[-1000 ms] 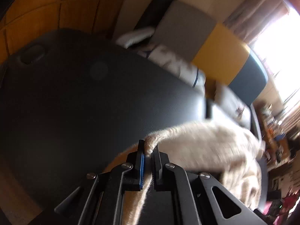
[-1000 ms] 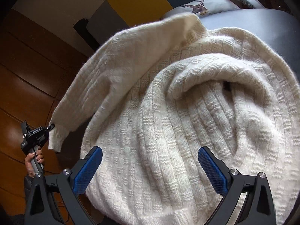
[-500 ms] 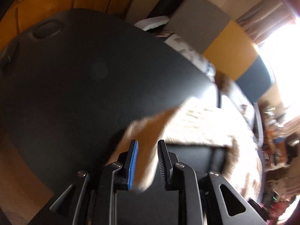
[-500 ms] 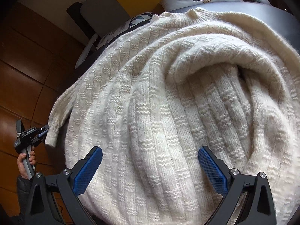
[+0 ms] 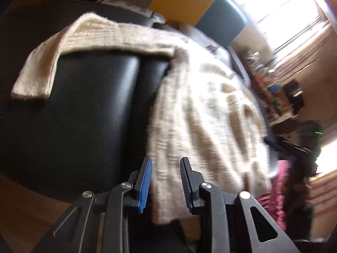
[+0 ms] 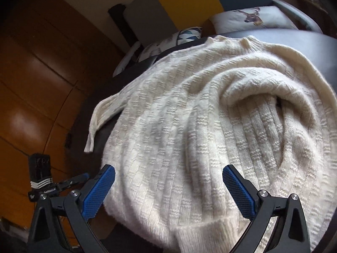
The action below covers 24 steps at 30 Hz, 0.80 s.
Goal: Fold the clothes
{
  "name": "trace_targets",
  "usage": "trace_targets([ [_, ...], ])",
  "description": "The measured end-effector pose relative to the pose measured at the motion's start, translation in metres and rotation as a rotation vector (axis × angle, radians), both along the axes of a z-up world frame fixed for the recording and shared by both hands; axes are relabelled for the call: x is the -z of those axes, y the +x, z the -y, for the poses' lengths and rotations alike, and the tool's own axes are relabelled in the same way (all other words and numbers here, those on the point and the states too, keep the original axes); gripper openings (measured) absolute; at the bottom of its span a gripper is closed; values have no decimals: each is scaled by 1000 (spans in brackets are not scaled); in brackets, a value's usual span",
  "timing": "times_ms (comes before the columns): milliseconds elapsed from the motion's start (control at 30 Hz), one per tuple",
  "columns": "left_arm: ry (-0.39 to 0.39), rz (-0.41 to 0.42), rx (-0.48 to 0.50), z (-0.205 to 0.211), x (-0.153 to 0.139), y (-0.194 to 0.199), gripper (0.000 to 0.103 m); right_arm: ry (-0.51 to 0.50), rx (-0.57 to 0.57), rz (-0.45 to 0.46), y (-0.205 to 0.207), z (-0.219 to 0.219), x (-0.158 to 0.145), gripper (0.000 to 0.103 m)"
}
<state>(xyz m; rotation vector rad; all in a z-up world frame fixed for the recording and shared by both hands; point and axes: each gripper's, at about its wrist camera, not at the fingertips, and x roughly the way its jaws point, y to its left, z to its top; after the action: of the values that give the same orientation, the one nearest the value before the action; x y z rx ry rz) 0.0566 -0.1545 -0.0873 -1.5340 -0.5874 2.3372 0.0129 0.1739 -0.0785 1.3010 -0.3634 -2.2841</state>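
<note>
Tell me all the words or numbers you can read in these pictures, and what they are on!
None can be read.
The left gripper, seen from the right wrist, has small white marks on its black body, too small and blurred to read.
The sweater and the deer cushion show no words.

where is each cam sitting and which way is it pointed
Left wrist: on the left gripper, low at the near edge of the black table, looking across it toward the window; its open fingers straddle the sweater hem.
Right wrist: on the right gripper, above the sweater, facing the wooden wall; its fingers are wide open.
Both show: the sweater, the table, and each other's gripper.
</note>
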Motion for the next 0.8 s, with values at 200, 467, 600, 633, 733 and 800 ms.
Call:
trace_targets([
  [200,-74,-8,-16,-16,9,-11,25,123,-110,-39,13,10,-4,88],
  [467,-251,-1,24,-19,21,-46,16,393,-35,102,-18,9,57,79],
  [600,-265,-3,23,-23,20,-50,16,426,-11,85,-14,-5,57,79],
  [633,-251,-8,16,-22,17,-50,16,415,-5,80,-14,-8,57,79],
  [733,-207,-24,-4,-21,9,-50,15,408,-7,80,-14,-7,55,85],
  [800,-117,-93,-8,-10,-12,-43,15,394,-9,84,-15,-5,50,88],
])
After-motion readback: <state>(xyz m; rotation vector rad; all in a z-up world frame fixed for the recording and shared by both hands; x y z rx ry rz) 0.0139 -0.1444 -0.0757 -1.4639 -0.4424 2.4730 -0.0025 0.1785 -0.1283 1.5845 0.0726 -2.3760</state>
